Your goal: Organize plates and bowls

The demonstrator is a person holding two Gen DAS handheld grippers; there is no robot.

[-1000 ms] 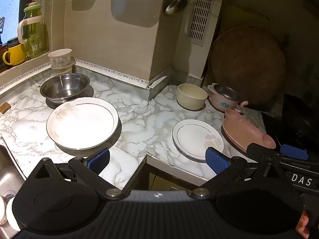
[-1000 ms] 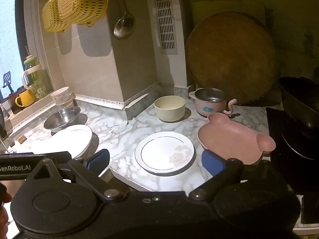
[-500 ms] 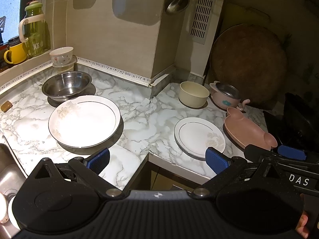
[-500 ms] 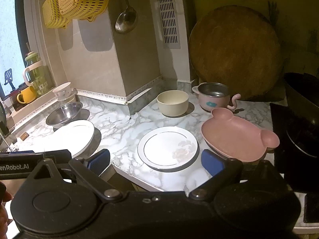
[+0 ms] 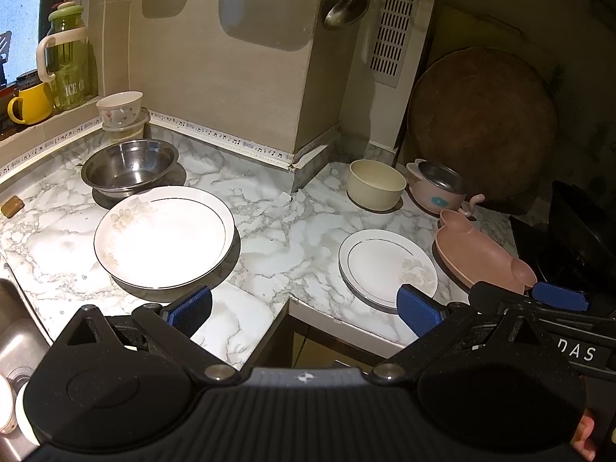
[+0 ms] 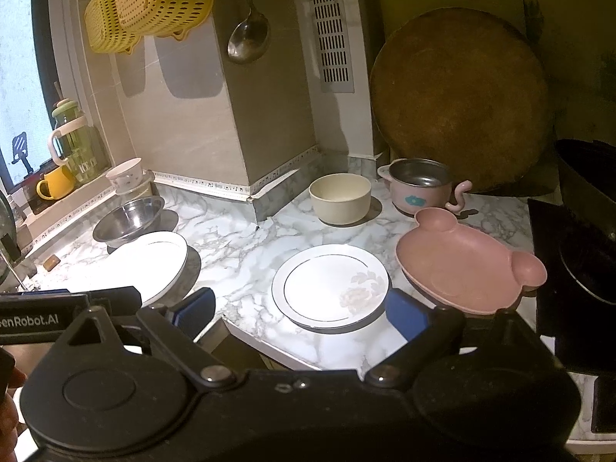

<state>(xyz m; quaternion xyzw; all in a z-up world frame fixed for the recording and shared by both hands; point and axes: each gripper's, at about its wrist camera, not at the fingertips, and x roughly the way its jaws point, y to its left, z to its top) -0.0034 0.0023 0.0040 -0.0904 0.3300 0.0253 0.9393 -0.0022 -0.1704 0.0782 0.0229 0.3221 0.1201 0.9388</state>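
On the marble counter point(image 5: 277, 238) I count three plates and four bowls. The plates: one big white plate point(image 5: 163, 236) on the left part, with a thin dark ring and a pale flower print; one small white plate point(image 6: 331, 285) of the same pattern near the front edge; and one pink plate point(image 6: 467, 265) shaped like a bear head with two round ears, just right of the small one. The bowls: one steel bowl point(image 5: 129, 165) just behind the big plate; one cream bowl point(image 6: 340, 198), plain and matte, behind the small plate; one pink bowl point(image 6: 419, 188) with a steel inside, a blue mark on its side and a curled handle, beside the cream bowl; and one white bowl point(image 5: 119, 106) with small printed shapes, sitting on a clear container in the left corner.

Both tools are above the front edge of the counter and touch nothing. The left gripper point(image 5: 304, 308) has its blue pads wide apart and empty. The right gripper point(image 6: 300, 312) is spread wide as well, also empty.

Writing: "ICE" is on the green jug point(image 5: 67, 57) at the window, next to one yellow mug point(image 5: 29, 102). The right tool shows "DAS" in the left view, and the left tool shows "enRobot.AI" in the right view; both words are cut off.
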